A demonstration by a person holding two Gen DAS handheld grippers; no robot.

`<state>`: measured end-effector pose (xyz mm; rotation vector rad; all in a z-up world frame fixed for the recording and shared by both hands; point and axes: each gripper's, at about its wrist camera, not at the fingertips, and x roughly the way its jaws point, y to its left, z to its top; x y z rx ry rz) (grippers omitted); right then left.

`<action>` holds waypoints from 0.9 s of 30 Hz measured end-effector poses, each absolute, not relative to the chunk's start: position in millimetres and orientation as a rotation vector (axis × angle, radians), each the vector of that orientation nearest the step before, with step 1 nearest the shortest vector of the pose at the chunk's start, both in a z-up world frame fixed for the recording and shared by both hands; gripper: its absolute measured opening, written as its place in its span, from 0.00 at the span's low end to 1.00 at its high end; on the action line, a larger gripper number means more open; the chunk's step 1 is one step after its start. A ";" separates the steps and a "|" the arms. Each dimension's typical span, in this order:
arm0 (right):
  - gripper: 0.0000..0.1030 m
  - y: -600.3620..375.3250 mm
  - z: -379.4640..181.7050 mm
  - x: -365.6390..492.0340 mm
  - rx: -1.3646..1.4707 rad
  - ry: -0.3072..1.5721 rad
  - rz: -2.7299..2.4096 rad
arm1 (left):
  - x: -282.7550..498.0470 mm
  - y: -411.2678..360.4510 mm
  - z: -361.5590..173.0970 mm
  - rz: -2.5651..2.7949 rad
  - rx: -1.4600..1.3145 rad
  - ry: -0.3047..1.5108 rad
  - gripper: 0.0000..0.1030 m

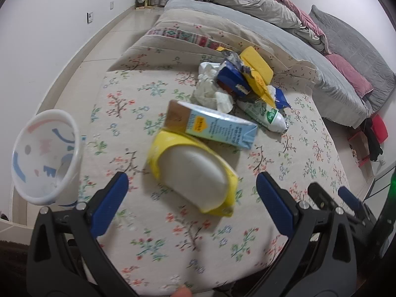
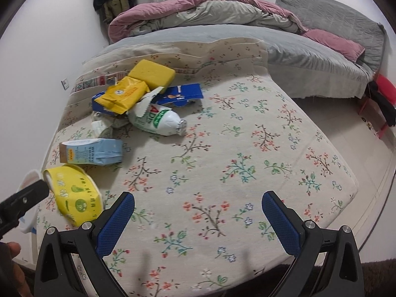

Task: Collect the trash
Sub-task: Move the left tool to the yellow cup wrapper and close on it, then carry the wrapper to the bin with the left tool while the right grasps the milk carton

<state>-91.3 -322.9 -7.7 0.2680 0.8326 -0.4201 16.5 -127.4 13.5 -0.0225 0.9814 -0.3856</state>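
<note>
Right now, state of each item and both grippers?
left gripper: open, holding nothing
right gripper: open, holding nothing
yellow tub: tipped on its side, on the floral cover
blue carton: lying flat, beside the tub
white bottle: lying down, foil cap on
yellow wrapper: torn open, atop the pile
yellow sponge: flat, at the pile's far edge
white bin: tilted, mouth toward the camera

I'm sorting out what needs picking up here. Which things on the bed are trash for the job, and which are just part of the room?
For the job:
yellow cup
blue carton
white bottle
yellow wrapper
blue box
crumpled tissue
white bin, probably where it all goes

Just lying about:
pink quilt
grey pillow
yellow sponge, unclear
</note>
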 end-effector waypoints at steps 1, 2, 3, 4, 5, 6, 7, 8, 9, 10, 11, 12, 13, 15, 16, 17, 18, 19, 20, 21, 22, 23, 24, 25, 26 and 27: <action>1.00 -325.2 -8.3 -91.9 0.272 0.833 -0.423 | 17.5 -131.0 13.0 -0.380 -0.025 0.979 0.99; 1.00 -326.8 -8.8 -92.2 0.276 0.833 -0.424 | 18.7 -134.0 12.2 -0.375 -0.031 0.978 0.98; 1.00 -328.5 -9.4 -92.8 0.280 0.834 -0.425 | 20.3 -136.7 11.1 -0.369 -0.035 0.979 0.97; 1.00 -330.0 -10.3 -93.2 0.283 0.835 -0.425 | 21.6 -139.1 10.1 -0.363 -0.039 0.981 0.96; 1.00 -330.9 -11.1 -93.5 0.286 0.837 -0.425 | 23.0 -141.2 9.0 -0.358 -0.042 0.983 0.94; 1.00 -331.9 -12.0 -93.6 0.289 0.839 -0.425 | 24.6 -142.9 7.5 -0.353 -0.043 0.985 0.93; 1.00 -332.9 -12.8 -93.9 0.291 0.841 -0.425 | 25.2 -144.8 6.7 -0.347 -0.042 0.986 0.90; 1.00 -333.3 -13.3 -93.5 0.293 0.842 -0.424 | 26.1 -146.3 5.3 -0.342 -0.039 0.988 0.87; 1.00 -333.8 -13.8 -93.2 0.292 0.843 -0.425 | 27.3 -147.7 3.4 -0.338 -0.034 0.992 0.85; 1.00 -334.4 -14.0 -92.8 0.293 0.845 -0.425 | 28.6 -148.3 1.1 -0.329 -0.030 0.998 0.79; 1.00 -335.1 -14.2 -92.4 0.294 0.846 -0.425 | 29.8 -147.9 -1.4 -0.323 -0.027 1.004 0.73; 1.00 -335.5 -14.5 -92.1 0.294 0.846 -0.424 | 30.9 -146.7 -4.1 -0.319 -0.027 1.014 0.70; 1.00 -336.1 -14.7 -91.7 0.295 0.846 -0.425 | 30.7 -144.9 -5.7 -0.318 -0.028 1.019 0.62; 1.00 -337.1 -15.0 -89.9 0.297 0.848 -0.426 | 30.4 -139.0 -7.2 -0.332 -0.043 1.028 0.53; 1.00 -337.1 -15.0 -88.9 0.297 0.848 -0.426 | 29.4 -137.2 -7.9 -0.340 -0.048 1.026 0.49; 1.00 -337.3 -15.0 -87.6 0.298 0.849 -0.427 | 29.0 -135.1 -7.5 -0.346 -0.050 1.025 0.44; 1.00 -337.2 -15.1 -86.1 0.298 0.850 -0.426 | 28.5 -132.3 -6.7 -0.354 -0.050 1.022 0.43; 1.00 -336.7 -15.4 -84.6 0.298 0.851 -0.424 | 28.3 -129.8 -6.2 -0.365 -0.052 1.020 0.40; 1.00 -336.2 -15.8 -83.0 0.298 0.852 -0.422 | 28.0 -127.1 -6.3 -0.374 -0.053 1.020 0.37; 1.00 -335.4 -16.4 -81.1 0.298 0.854 -0.420 | 28.0 -124.3 -6.3 -0.383 -0.054 1.022 0.35; 1.00 -334.2 -16.9 -79.2 0.298 0.857 -0.416 | 28.2 -121.2 -6.6 -0.391 -0.054 1.028 0.33; 1.00 -332.8 -17.4 -77.0 0.297 0.859 -0.412 | 28.3 -118.1 -6.6 -0.400 -0.059 1.030 0.32; 1.00 -330.9 -17.8 -74.7 0.294 0.861 -0.404 | 28.5 -114.4 -6.3 -0.407 -0.064 1.030 0.31; 1.00 -328.3 -18.0 -72.1 0.290 0.863 -0.394 | 28.4 -111.0 -5.7 -0.413 -0.066 1.029 0.29; 1.00 -325.9 -18.2 -69.6 0.285 0.864 -0.386 | 28.3 -107.9 -4.7 -0.416 -0.068 1.030 0.28; 1.00 -322.8 -18.1 -66.9 0.278 0.865 -0.375 | 27.9 -103.9 -3.4 -0.420 -0.067 1.028 0.27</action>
